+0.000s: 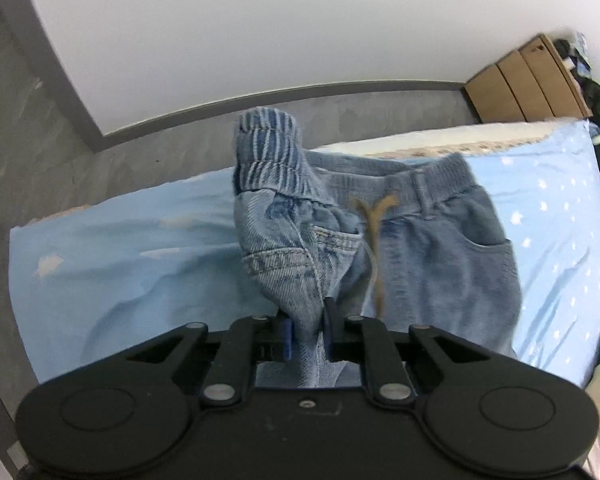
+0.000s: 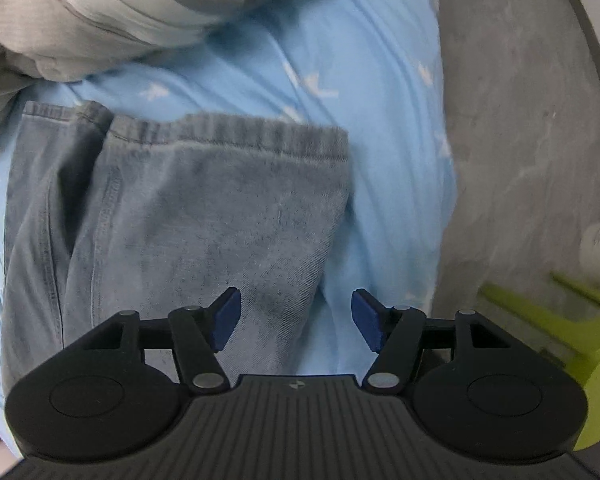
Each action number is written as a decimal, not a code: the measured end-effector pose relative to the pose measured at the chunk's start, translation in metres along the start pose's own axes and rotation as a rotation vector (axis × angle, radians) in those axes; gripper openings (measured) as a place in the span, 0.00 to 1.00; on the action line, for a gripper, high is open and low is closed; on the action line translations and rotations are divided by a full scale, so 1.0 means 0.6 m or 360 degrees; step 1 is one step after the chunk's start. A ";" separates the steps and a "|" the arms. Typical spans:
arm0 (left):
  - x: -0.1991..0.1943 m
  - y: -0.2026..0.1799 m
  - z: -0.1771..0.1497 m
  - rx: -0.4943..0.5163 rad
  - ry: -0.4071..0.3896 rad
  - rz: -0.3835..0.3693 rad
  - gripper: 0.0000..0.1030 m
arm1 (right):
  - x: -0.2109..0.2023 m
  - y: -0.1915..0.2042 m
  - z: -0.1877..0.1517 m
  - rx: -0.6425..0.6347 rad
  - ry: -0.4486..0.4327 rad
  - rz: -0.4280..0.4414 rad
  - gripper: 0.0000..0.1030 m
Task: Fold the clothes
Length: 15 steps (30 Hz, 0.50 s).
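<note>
Left wrist view shows us mid-fold: our left hand-held gripper [image 1: 307, 330] is clamped on a bunched piece of the jeans [image 1: 420, 240] near the waist, lifting one corner of the elastic waistband [image 1: 268, 148] up off the bed [image 1: 120, 260]. We judge the fold has only begun, since most of the garment lies spread flat, front up, and no tidy folded stack shows yet. Bringing the lifted side across, then doubling the legs up, looks left to do.

Over on the right wrist view, our right hand-held gripper [image 2: 296, 320] hovers with fingers spread wide, holding nothing, just above the leg hems [image 2: 228, 132], which lie side by side on the pale blue starred sheet [image 2: 360, 80].

We see small, soft, light-wash denim jeans with a tan drawstring [image 1: 374, 216], front pockets, and stitched hems. A grey garment [image 2: 80, 20] lies crumpled beyond the legs.
</note>
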State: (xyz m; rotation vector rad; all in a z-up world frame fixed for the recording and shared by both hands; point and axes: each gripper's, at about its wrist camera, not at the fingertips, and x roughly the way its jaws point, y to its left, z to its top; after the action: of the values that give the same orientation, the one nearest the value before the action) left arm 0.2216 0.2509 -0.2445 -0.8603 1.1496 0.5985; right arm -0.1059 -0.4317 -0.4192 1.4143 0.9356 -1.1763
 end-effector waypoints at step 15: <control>-0.016 -0.059 0.034 -0.0126 -0.0049 -0.0154 0.08 | -0.108 0.111 0.023 -0.0111 -0.0200 0.0092 0.05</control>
State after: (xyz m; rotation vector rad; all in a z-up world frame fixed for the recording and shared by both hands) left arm 0.2572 0.2486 -0.2226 -0.9661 1.0560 0.5786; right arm -0.0584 -0.4540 -0.3413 1.2883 0.8350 -1.1645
